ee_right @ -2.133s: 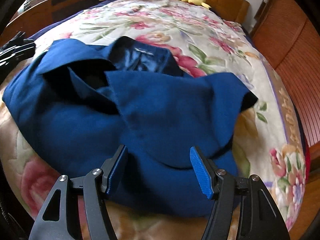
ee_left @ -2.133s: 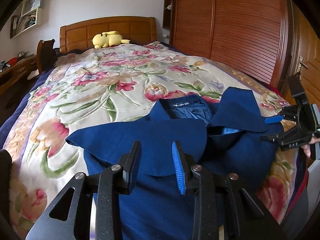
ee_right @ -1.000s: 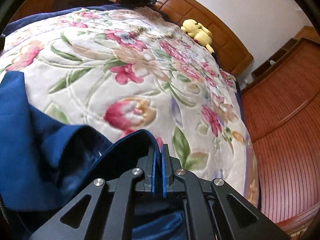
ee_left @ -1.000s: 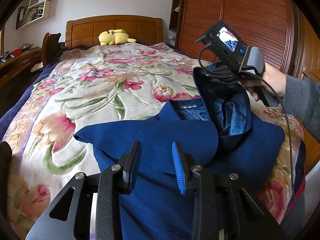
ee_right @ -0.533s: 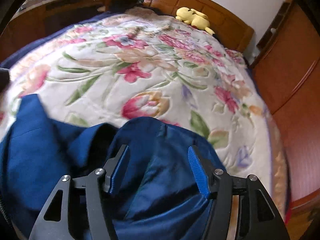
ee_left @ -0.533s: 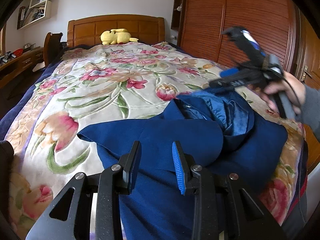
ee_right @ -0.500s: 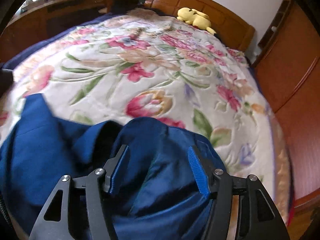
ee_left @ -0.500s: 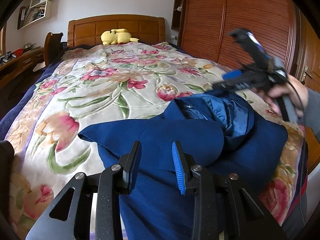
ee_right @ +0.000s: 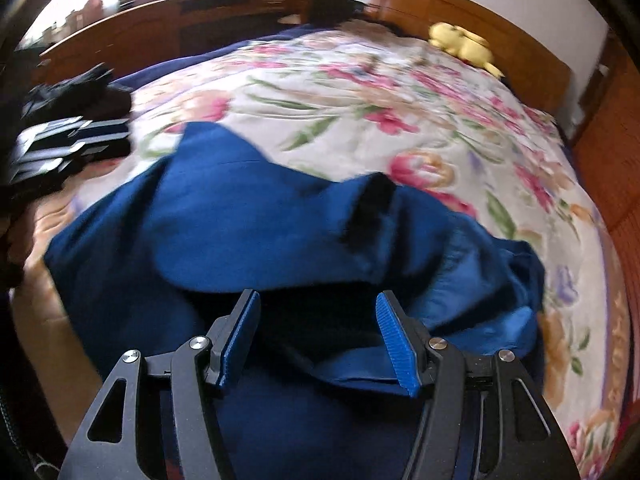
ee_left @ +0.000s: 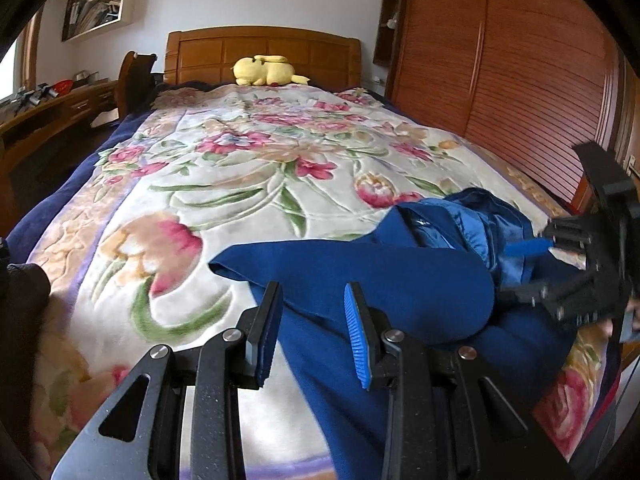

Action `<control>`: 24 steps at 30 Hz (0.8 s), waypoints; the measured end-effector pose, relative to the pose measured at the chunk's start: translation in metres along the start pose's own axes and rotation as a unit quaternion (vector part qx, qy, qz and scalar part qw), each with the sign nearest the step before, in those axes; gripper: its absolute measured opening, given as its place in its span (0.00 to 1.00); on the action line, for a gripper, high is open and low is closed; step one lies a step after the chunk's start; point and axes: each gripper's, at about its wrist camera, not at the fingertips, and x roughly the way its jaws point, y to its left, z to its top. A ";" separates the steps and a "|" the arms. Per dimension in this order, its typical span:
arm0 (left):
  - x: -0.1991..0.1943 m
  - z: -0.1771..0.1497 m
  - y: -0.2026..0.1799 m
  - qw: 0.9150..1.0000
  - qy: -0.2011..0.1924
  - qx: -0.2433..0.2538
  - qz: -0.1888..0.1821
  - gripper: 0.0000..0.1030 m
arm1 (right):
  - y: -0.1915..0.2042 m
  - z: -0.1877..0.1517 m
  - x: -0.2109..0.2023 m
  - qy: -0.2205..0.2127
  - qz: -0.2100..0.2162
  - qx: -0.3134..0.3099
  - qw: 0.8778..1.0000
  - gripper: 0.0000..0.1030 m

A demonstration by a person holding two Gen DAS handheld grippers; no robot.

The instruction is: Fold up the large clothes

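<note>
both grippers are hanging over the foot of the bed, and neither is pinching anything. i am holding the left gripper [ee_left: 310, 326] with its jaws partly spread, the blue pads apart and clear of the cloth, pointing down over the near left part of the blue jacket [ee_left: 360, 272]. i am keeping the right gripper [ee_right: 318, 340] spread wider, empty, hovering just above the jacket's right half; in the left wrist view it is showing at the right edge [ee_left: 520, 268], close to the bunched cloth.

the jacket is lying on the floral bedspread [ee_left: 240, 168], near the foot and toward the wardrobe [ee_left: 500, 60] side, well apart from the yellow plush toy [ee_left: 266, 70] at the headboard.

as for progress, i am judging the fold as begun but far from finished. one sleeve or side panel is lying across the front in a broad flap [ee_right: 260, 224]. the other side is sitting rumpled, with the shiny lining [ee_left: 480, 228] turned up and showing in a heap rather than lying flat. that side is needing smoothing or re-laying, and the lengthwise fold, bottom up to collar, is not yet done, as far as i can tell. the right wrist view is blurred, so finer creases are escaping me.
</note>
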 end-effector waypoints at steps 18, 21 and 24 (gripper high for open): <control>0.002 -0.005 0.040 0.999 0.004 -0.038 0.023 0.32 | 0.042 0.019 0.022 -0.026 -0.053 -0.127 0.990 0.60; 0.003 -0.006 0.042 0.999 0.005 -0.041 0.022 0.32 | 0.040 0.022 0.027 -0.032 -0.030 -0.135 0.990 0.47; 0.003 -0.005 0.043 0.999 0.007 -0.037 0.022 0.32 | 0.030 0.034 0.034 -0.029 -0.024 -0.129 0.991 0.06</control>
